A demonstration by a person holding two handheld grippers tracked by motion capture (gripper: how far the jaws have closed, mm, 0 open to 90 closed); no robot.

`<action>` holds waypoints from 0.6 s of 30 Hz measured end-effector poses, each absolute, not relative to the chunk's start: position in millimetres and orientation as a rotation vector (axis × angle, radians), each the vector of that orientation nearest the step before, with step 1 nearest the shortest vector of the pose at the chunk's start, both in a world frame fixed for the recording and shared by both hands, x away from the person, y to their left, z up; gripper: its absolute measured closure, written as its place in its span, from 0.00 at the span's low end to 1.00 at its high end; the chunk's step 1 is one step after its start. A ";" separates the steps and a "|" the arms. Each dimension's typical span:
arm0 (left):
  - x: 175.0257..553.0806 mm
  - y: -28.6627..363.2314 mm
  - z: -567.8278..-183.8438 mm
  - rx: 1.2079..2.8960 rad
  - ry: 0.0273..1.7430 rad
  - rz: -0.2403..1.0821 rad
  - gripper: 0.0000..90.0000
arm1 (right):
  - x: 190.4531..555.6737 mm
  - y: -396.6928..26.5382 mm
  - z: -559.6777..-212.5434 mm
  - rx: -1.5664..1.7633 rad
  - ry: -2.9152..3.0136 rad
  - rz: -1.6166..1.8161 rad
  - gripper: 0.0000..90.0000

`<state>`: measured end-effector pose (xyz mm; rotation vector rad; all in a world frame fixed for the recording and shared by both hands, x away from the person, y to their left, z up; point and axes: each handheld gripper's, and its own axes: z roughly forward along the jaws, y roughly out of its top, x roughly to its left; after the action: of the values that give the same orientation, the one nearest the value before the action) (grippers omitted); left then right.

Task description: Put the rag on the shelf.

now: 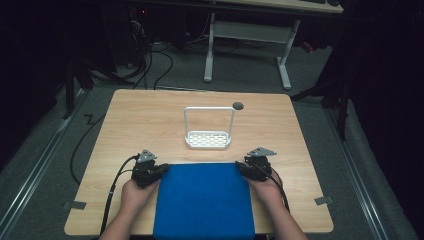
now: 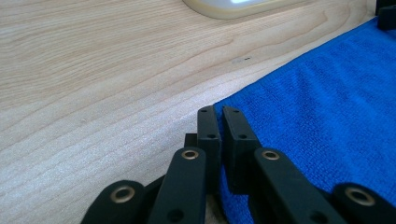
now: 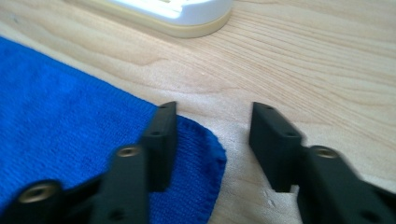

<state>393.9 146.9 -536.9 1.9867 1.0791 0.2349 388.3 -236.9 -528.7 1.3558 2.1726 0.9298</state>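
A blue cloth (image 1: 202,200) lies flat at the near edge of the wooden table (image 1: 150,115). My left gripper (image 1: 162,170) is at its far left corner. In the left gripper view the jaws (image 2: 219,114) stand nearly together, pinched on the edge of the blue cloth (image 2: 317,107) at that corner. My right gripper (image 1: 240,167) is at the far right corner. Its jaws (image 3: 215,112) are open: one jaw rests over the blue cloth (image 3: 60,107), the other over bare wood, with the rounded corner between them.
A white rack (image 1: 208,140) with a perforated base and a tall wire handle stands mid-table just beyond the cloth, its base edge close ahead of both grippers (image 2: 233,7) (image 3: 173,11). A dark round hole (image 1: 238,105) sits behind it. Cables trail from both grippers.
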 end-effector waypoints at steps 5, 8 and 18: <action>394.1 147.7 -537.1 1.979 1.085 0.226 0.96 | 383.8 -231.5 -529.0 1.320 2.199 0.945 0.94; 393.9 148.0 -537.1 1.979 1.085 0.224 0.96 | 381.8 -229.7 -529.7 1.287 2.210 0.955 0.98; 389.1 150.0 -532.3 1.953 1.066 0.237 0.97 | 367.7 -239.5 -517.4 1.263 2.135 1.111 0.98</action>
<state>389.1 150.0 -532.3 1.9533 1.0660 0.2367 367.7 -239.5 -517.4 1.2629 2.1345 1.1106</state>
